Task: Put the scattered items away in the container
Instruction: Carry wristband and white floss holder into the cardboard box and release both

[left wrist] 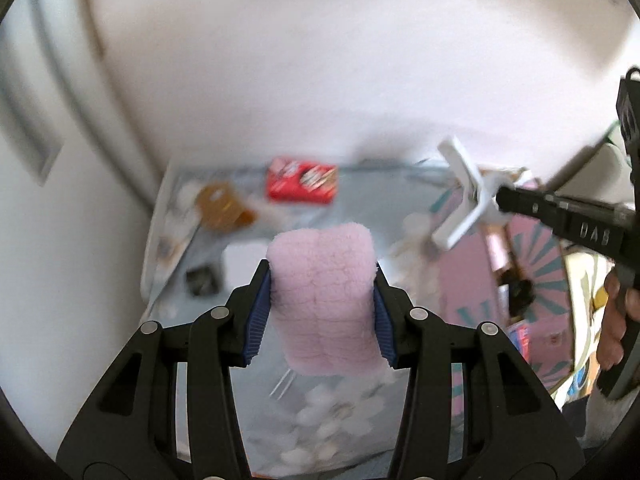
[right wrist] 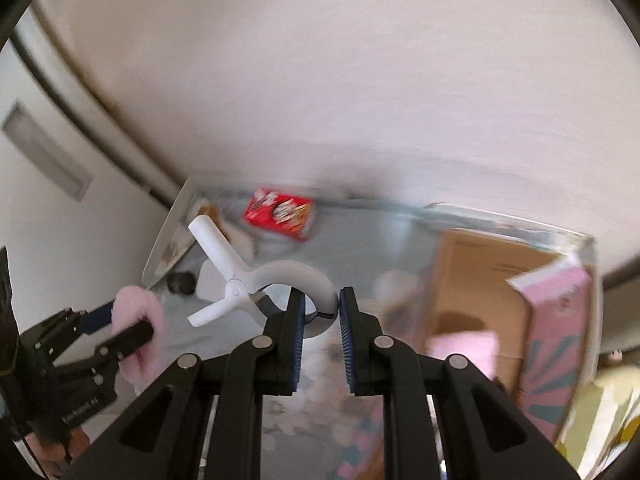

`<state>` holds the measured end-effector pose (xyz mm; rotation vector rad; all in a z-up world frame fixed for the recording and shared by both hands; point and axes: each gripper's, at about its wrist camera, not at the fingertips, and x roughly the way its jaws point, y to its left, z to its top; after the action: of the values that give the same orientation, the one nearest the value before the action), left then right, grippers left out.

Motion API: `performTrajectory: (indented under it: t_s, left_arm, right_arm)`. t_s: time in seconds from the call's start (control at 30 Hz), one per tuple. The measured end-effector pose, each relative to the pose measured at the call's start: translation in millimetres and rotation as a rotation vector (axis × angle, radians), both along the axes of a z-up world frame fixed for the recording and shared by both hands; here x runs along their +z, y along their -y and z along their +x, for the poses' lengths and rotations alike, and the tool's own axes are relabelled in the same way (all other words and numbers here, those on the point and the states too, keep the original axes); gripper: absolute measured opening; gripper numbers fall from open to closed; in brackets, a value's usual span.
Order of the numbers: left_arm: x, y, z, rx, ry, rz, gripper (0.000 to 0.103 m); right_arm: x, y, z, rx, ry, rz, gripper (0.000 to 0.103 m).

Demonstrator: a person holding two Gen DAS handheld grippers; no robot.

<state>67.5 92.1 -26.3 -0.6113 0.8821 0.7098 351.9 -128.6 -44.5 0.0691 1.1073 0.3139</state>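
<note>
My left gripper (left wrist: 323, 296) is shut on a fluffy pink pad (left wrist: 325, 288) and holds it above the table; it also shows in the right wrist view (right wrist: 138, 320). My right gripper (right wrist: 319, 312) is shut on a large white plastic clip (right wrist: 256, 280), gripping its curved jaw end; the clip's handles stick out to the left. The clip also shows in the left wrist view (left wrist: 464, 192). The container is an open cardboard box with pink patterned sides (right wrist: 560, 320), at the right. A pink item (right wrist: 464, 350) lies inside it.
A red snack box (left wrist: 302, 180) lies at the back of the pale blue floral tablecloth (left wrist: 360, 204). An amber-brown packet (left wrist: 222, 204) and a small dark object (left wrist: 202, 278) lie at the left. A white wall stands behind. The frames are blurred.
</note>
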Motion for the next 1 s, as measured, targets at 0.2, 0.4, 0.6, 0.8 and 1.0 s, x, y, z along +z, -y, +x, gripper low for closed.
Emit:
performTrajectory:
  t_s: [0.2, 0.4, 0.6, 0.8, 1.0]
  left_arm:
    - [27.3, 20.3, 56.5, -0.124, 0.054, 0.046, 0.042]
    - [34.1, 40.1, 101.4, -0.223, 0.076, 0.041, 0.042]
    - [30.6, 56.2, 140.7, -0.294, 0.08, 0.024, 0.042]
    - [4.8, 81.1, 181.6, -0.384, 0.032, -0.025, 0.042]
    - [-19.7, 100.8, 202.2, -0.429, -0.008, -0.069, 0.042]
  right_arm:
    - [16.0, 51.6, -21.9, -0.118, 0.035, -0.019, 0.016]
    - [20.8, 94.0, -47.3, -0.214, 0.043, -0.034, 0.016]
    - [19.8, 121.0, -72.6, -0.259, 0.03, -0.054, 0.016]
    - [0.6, 132.1, -99.7, -0.274, -0.028, -0.053, 0.016]
    - [-38.9, 140.5, -117.0, -0.311, -0.113, -0.05, 0.016]
